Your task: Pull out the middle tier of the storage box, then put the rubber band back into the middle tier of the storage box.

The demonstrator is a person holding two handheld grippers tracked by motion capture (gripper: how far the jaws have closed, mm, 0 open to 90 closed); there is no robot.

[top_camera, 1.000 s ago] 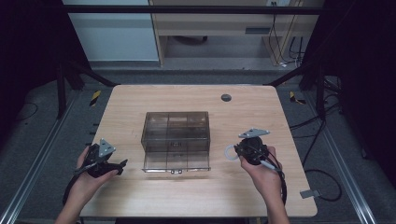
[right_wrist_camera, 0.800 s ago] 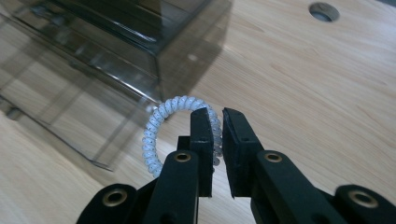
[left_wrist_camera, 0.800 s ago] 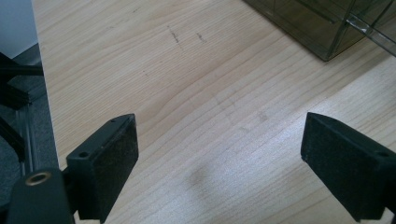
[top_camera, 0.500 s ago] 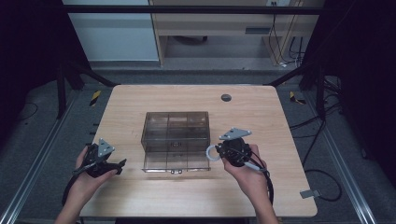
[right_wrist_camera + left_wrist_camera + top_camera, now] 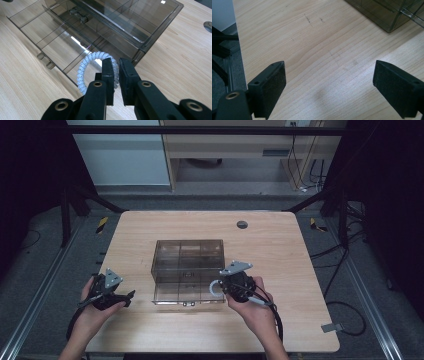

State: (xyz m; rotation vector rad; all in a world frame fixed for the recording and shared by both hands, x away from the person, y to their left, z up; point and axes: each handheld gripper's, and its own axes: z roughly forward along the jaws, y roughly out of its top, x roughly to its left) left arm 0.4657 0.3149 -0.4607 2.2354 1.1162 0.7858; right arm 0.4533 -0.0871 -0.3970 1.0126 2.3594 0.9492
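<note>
The right gripper [image 5: 115,75] pinches a white spiral hair tie [image 5: 86,63] between nearly closed jaws, holding it above the pulled-out lower drawer [image 5: 50,37] of a smoky clear organizer box [image 5: 188,270], apparently to drop it in. The left gripper [image 5: 329,82] rests aside with jaws spread wide over bare wooden table [image 5: 312,45], keeping clear.

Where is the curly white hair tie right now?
The hair tie is pinched in the right gripper, just above the open drawer of the clear box, at its right front corner.

black jaws, brass-ringed screw holes, grey plates
</note>
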